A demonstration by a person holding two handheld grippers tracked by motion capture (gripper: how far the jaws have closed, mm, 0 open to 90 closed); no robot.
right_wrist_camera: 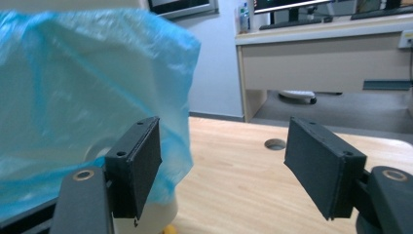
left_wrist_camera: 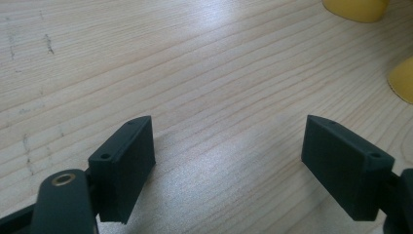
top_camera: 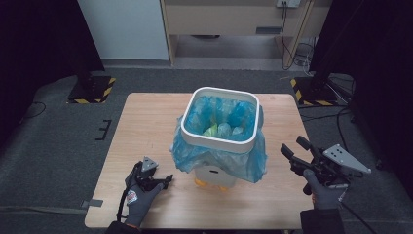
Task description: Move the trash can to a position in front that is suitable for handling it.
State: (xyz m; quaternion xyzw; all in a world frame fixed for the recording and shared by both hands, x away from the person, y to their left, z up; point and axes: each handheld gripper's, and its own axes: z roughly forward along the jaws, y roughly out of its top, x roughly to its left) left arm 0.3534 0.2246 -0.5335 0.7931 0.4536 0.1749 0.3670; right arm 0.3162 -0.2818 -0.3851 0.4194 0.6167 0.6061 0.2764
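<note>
The bin [top_camera: 219,141] stands near the middle of the counter [top_camera: 141,122], lined with a blue bag [top_camera: 187,153] whose edge is folded out over the white rim and hangs loose down the sides (probably so it stays put while rubbish goes in). Some crumpled waste [top_camera: 213,129], green and pale, lies inside. The bin rests on yellow feet [top_camera: 200,182], which raise it off the wood.

The left gripper [top_camera: 163,181] lies low on the counter just left of the bin's base, its jaws spread with nothing between them; its own view looks along bare wood toward the yellow feet [left_wrist_camera: 358,7]. The right gripper [top_camera: 292,148] is held up right of the bin, well apart from it, jaws likewise spread and empty. In its own view the hanging bag [right_wrist_camera: 73,87] sits just behind one jaw, so it looks aimed at the loose plastic, likely to gather or lift the liner.

Little stands in the way: the counter around the bin is bare. The drooping bag hides most of the bin's wall, so a grip on plastic alone may slip.
</note>
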